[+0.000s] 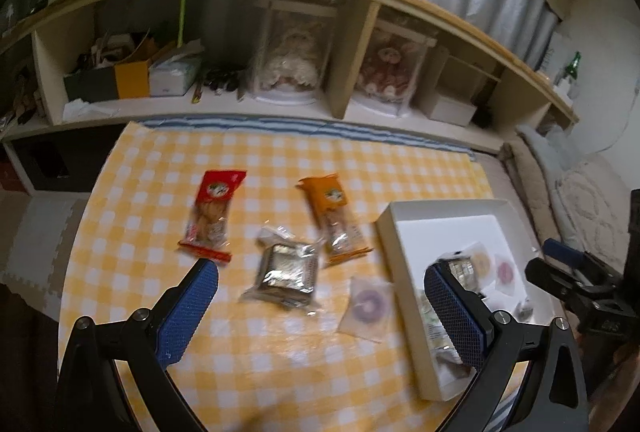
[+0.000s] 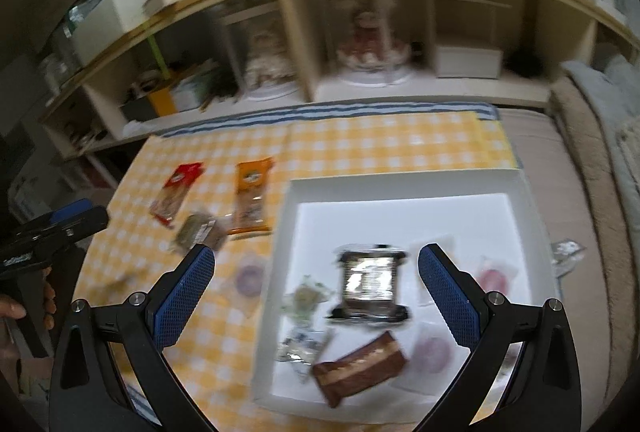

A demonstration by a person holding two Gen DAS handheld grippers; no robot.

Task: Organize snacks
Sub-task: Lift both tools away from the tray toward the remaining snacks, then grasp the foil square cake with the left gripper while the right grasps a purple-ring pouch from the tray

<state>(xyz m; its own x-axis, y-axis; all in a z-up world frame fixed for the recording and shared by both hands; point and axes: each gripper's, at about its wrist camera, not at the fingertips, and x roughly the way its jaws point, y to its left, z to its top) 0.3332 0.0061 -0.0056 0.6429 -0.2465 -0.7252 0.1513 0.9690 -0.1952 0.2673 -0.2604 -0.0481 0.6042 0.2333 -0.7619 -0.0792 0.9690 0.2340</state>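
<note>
I am midway through clearing snacks off the yellow checked cloth (image 1: 280, 360) into the white box (image 2: 400, 188). My left gripper (image 1: 320, 292) hangs wide open and empty over the silver packet (image 1: 286, 272), the nearest loose snack, left of the box. My right gripper (image 2: 316, 272) is open too, above the box; the dark packet (image 2: 372, 282) beneath seems, through blur, to lie free. Next I lower the left and close on the silver packet.
</note>
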